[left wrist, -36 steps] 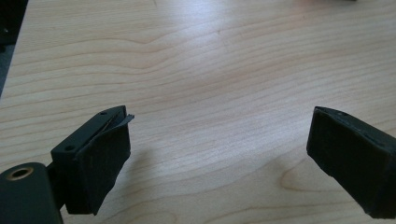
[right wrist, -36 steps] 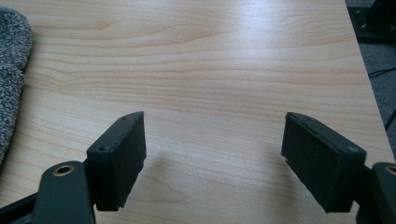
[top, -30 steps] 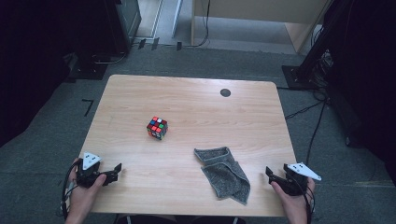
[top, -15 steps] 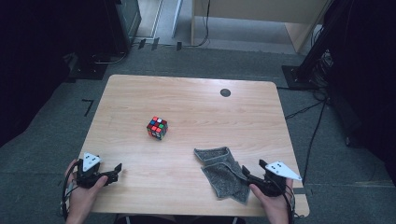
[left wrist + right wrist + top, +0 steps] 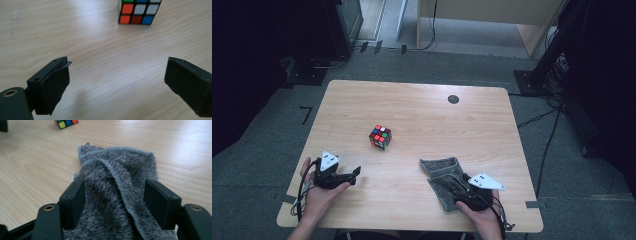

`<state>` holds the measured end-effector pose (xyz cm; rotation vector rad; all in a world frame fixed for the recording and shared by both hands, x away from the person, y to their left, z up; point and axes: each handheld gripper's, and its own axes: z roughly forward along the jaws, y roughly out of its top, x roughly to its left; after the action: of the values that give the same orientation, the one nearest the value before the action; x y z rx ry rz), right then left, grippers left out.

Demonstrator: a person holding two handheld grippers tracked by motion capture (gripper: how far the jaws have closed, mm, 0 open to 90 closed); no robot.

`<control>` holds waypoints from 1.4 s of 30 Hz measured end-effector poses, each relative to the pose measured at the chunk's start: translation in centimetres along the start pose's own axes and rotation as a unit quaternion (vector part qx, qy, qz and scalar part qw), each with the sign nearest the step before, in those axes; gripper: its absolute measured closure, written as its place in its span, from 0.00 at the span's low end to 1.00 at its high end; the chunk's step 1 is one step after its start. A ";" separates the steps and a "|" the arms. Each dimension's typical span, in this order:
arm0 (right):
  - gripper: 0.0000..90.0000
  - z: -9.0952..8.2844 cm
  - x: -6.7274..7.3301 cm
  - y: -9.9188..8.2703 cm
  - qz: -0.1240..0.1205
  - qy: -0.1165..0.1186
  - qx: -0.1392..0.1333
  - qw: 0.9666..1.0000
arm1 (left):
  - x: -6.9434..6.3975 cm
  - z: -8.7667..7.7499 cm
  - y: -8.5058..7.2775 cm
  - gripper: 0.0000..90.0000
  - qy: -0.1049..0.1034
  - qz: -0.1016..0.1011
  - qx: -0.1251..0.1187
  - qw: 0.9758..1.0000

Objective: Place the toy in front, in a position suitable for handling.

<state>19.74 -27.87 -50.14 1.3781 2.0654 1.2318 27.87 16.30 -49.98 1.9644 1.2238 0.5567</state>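
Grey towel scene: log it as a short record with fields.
surface: wooden table
grey towel: crumpled, near the table's front right
right gripper: jaws astride the towel's near end, have just been closing, pads not yet pressing
left gripper: open above bare wood, nothing between its jaws
puzzle cube: mid-table, apart from both grippers

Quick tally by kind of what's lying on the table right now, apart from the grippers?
Puzzle cube: 1
Grey cloth: 1
Black round disc in the tabletop: 1
Total: 3
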 end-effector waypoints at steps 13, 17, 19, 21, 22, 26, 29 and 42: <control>0.41 1.2 0.4 -1.2 -0.021 -0.006 0.027 0.999 | -2.4 4.0 2.8 0.07 -0.033 -0.001 0.002 0.999; 0.41 1.4 0.5 -1.4 -0.027 -0.010 0.028 0.999 | -2.8 4.9 3.1 0.07 -0.029 0.001 0.006 1.000; 0.41 1.5 0.6 -1.5 -0.028 -0.011 0.030 0.999 | -2.8 5.2 3.2 0.07 -0.028 -0.001 0.006 1.000; 0.39 1.6 0.7 -1.5 -0.032 -0.012 0.033 0.999 | -2.9 5.7 3.4 0.07 -0.026 0.001 0.013 1.000; 0.38 1.7 0.7 -1.5 -0.034 -0.012 0.035 0.999 | -2.9 5.9 3.5 0.07 -0.024 0.001 0.014 1.000; 0.36 1.8 0.8 -1.5 -0.035 -0.008 0.039 0.999 | -3.1 6.7 3.9 0.07 -0.017 0.003 0.019 1.000; 0.35 1.8 0.7 -1.5 -0.034 -0.005 0.039 0.999 | -3.3 7.4 4.3 0.08 -0.009 0.006 0.025 1.000; 0.34 1.8 0.6 -1.5 -0.035 0.000 0.038 0.999 | -3.9 9.4 6.0 0.25 0.013 0.008 0.026 1.000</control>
<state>19.91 -26.76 -52.22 1.3256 2.1632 1.1356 36.05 7.82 -51.18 2.0165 1.2518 0.5653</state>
